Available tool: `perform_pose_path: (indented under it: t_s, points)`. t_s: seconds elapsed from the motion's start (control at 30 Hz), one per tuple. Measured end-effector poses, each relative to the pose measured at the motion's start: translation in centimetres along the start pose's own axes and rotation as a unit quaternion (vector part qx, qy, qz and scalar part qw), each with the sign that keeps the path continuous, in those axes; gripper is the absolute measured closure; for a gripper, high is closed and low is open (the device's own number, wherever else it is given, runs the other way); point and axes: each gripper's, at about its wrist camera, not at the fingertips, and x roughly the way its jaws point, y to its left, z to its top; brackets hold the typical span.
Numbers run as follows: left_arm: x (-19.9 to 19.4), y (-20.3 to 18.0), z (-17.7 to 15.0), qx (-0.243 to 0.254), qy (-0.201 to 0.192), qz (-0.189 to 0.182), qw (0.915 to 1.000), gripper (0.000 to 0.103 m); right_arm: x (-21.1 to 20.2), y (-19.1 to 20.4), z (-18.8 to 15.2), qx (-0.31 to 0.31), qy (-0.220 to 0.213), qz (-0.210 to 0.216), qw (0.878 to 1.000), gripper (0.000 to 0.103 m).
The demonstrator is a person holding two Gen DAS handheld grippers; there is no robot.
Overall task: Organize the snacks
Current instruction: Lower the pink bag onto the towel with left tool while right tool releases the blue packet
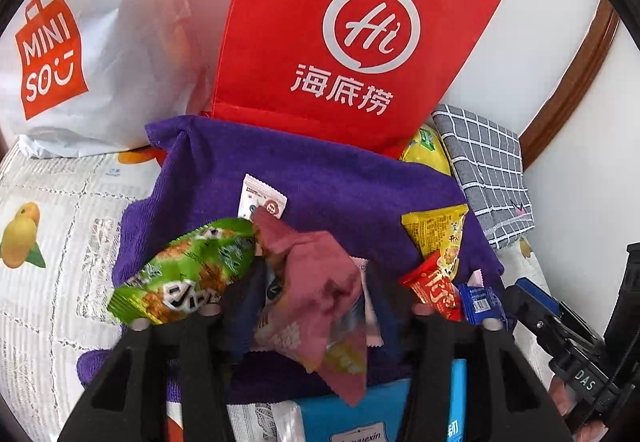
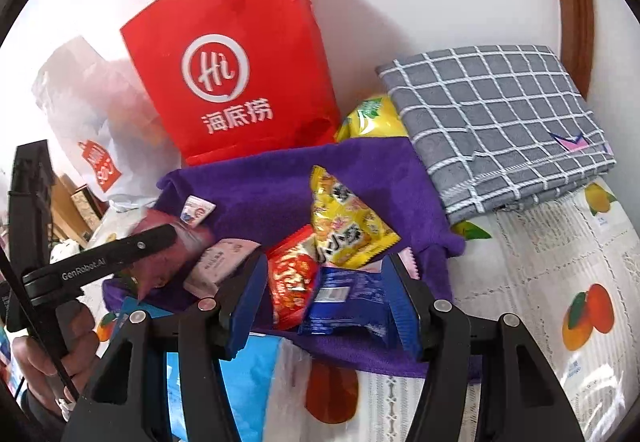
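Step in hand, as I read it: sorting loose snack packets on the purple towel (image 1: 320, 177), spread on a bench w/ fruit-print cloth (image 2: 560, 262).

L gripper (image 1: 316, 306): jaws part open, pink packet (image 1: 320, 294) hanging between them. Packet is blurred; pads don't look clamped on it, so prob. being let go or just about to be taken – can't tell which. Green packet (image 1: 188, 274) lies just to its left, touching the pink one; small white sachet (image 1: 262, 197) just beyond.

R gripper (image 2: 324, 302): mid-width, pads either side of blue packet (image 2: 344, 302) and red packet (image 2: 292, 278). Blue one seems pressed by the pads, so judged held; red overlaps it on the left. Yellow packet (image 2: 344, 226) leans on both, just past the fingertips.

Around: red Hi bag (image 1: 352, 33) upright behind the towel, white Miniso bag (image 1: 80, 53) beside it, grey check cloth (image 2: 500, 121) folded at the right, yellow bag (image 2: 372, 117) tucked between red bag and check cloth.

Next calls for: confirm L jaws clear of the pink packet before pulling away; R to lift blue w/o dragging red and yellow along. Destination not evident.
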Motion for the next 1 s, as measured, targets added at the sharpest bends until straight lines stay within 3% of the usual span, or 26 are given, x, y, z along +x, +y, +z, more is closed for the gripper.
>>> perform_pose_path:
  t_s: [0.37,0.6,0.73,1.0]
  points:
    - [-2.6,0.2,-0.8,0.017,-0.019,0.016,0.9996,0.042,0.0,1.1,-0.3,-0.020,-0.005,0.007,1.000,0.044]
    - [-5.7,1.4,-3.2,0.031,-0.032,0.017,0.9988,0.041,0.1,2.2,-0.8,-0.036,-0.002,0.017,0.999,0.044]
    - [-6.6,1.9,-4.9,0.044,-0.034,0.039,0.9977,0.041,-0.1,3.2,-1.1,-0.055,-0.005,0.015,0.998,0.044]
    - [-8.3,3.6,-6.0,0.031,-0.041,0.033,0.9982,0.041,-0.7,3.2,-1.9,-0.059,-0.004,0.018,0.998,0.044]
